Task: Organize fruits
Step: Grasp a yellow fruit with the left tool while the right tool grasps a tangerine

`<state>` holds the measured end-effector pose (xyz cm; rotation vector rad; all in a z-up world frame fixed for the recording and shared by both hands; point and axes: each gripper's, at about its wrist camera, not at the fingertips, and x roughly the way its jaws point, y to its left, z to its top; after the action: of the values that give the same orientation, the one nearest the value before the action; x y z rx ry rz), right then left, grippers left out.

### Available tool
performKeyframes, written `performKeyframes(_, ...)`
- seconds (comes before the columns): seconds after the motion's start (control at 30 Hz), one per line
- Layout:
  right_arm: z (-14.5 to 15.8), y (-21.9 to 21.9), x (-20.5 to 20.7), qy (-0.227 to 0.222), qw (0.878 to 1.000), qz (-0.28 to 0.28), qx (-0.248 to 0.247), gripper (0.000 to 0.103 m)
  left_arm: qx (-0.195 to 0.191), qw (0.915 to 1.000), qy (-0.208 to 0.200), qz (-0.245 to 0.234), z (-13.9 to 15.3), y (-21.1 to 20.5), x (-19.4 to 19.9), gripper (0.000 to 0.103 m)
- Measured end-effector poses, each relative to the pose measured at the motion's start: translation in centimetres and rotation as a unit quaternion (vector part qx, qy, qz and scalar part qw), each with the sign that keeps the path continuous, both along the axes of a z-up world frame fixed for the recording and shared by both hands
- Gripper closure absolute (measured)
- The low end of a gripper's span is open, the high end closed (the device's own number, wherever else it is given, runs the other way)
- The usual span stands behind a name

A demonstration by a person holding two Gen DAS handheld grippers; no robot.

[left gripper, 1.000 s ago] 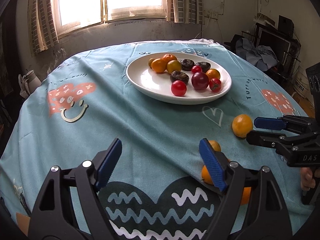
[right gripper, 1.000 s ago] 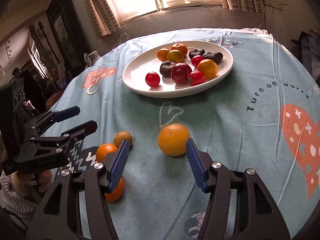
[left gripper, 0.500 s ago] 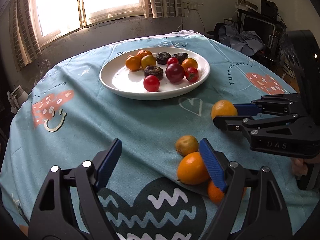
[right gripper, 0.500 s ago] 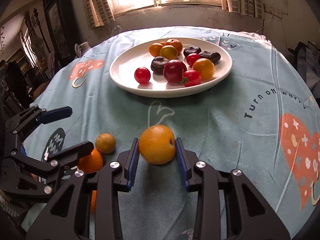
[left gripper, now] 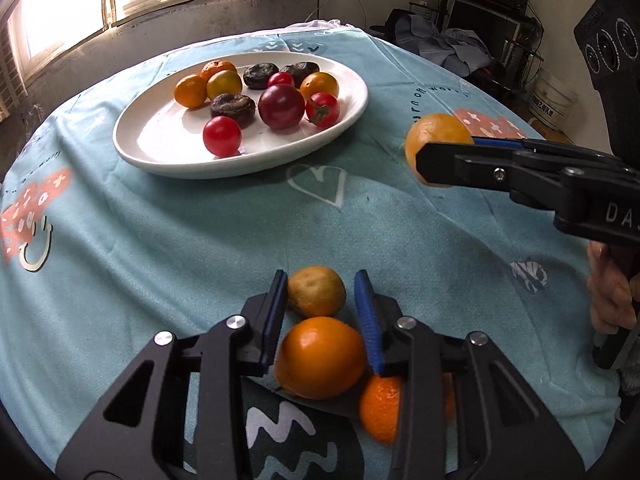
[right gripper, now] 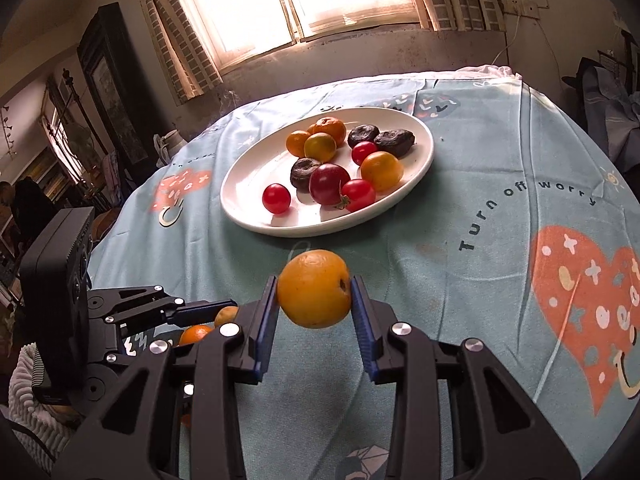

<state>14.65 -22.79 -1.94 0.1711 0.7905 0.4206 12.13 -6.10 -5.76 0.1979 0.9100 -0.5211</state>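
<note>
Right wrist view is showing the right gripper (right gripper: 314,296) clamping a yellow-orange fruit (right gripper: 314,289) between its blue pads; the fruit appears clear of the tablecloth (right gripper: 500,208). Its jaws have just been closing, with the fruit between them.

Left wrist view is showing the left gripper (left gripper: 322,300) straddling a bright orange (left gripper: 320,362), with a small dull-yellow fruit (left gripper: 316,291) lying at the pad tips. The jaws have just been closing, and the pads appear to be pressing on the flanks of the bright orange. A third orange (left gripper: 380,408) is lying on the cloth, partly hidden under the right-hand finger.

The white plate (left gripper: 140,152) is sitting further across the table, well apart from both grippers and already carrying tomatoes, small oranges and dark fruits.

Step in hand, as judged: both grippers are picking up loose fruit for transfer to the plate.

Next move, as judged:
- Carry each fruit over the plate rim.
- Target the bare near-left area of the plate.
- Release low, so that neither fruit is rolling off or knocking the tomatoes.
</note>
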Motion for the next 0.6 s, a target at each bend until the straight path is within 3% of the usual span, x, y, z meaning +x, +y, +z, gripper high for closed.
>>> performKeyframes(0.17,0.5,-0.5,-0.1,-0.010,1.000,-0.012,0.008,0.067,-0.017,0.9996,-0.015,0.019,1.0,1.1,0.0,0.072)
performKeyframes(0.27,1.0,-0.5,0.0,-0.023,1.000,-0.021,0.004,0.067,-0.019,0.9987,-0.033,0.032,2.6,1.6,0.6,0.088)
performKeyframes(0.33,1.3,-0.3,0.4,-0.024,1.000,-0.017,0.000,0.067,-0.020,0.9985,-0.037,0.034,3.5,1.9,1.2,0.088)
performKeyframes(0.4,1.1,-0.4,0.7,-0.019,1.000,-0.018,0.003,0.067,-0.031,0.9993,-0.010,0.021,3.4,1.8,1.7,0.088)
performKeyframes(0.47,0.8,-0.6,0.8,-0.012,1.000,-0.016,0.007,0.067,-0.017,0.9998,-0.012,0.008,3.0,1.3,1.1,0.088)
performKeyframes(0.53,0.7,-0.7,0.9,-0.008,1.000,-0.014,0.011,0.067,-0.008,0.9999,-0.004,0.007,2.3,1.1,1.1,0.084)
performKeyframes(0.6,0.8,-0.6,0.7,-0.009,1.000,-0.009,0.015,0.067,-0.017,0.9998,0.005,0.011,2.1,1.2,1.2,0.072)
